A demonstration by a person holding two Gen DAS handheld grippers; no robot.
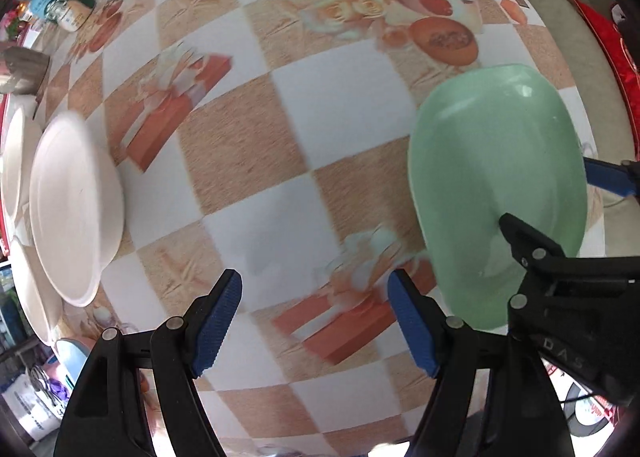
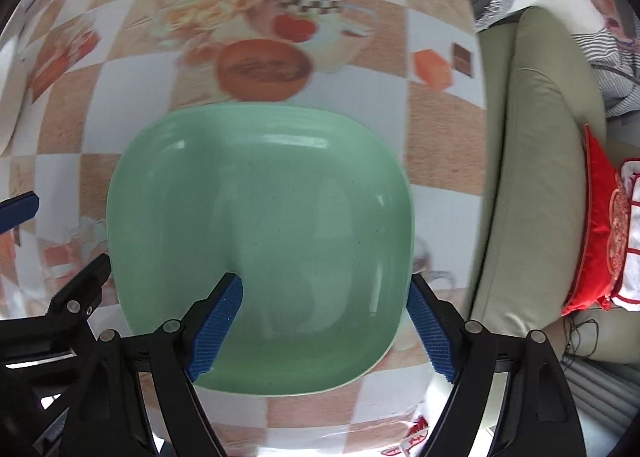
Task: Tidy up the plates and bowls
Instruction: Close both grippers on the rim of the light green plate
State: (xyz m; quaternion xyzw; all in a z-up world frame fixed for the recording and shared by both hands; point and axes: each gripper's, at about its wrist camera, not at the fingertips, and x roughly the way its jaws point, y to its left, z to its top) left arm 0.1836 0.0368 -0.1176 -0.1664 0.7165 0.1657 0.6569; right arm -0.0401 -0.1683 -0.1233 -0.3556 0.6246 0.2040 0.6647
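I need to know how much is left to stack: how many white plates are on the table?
3 at least: the front white plate, a second behind it, a third lower at the view's left edge. More may be hidden.

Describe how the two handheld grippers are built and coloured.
Both match: the left gripper and right gripper have matte black angular plastic arms joined by round silver rivets. Each finger carries a blue ribbed pad. Pale embossed letters mark the right gripper's black body in the left wrist view. No sleeves show.
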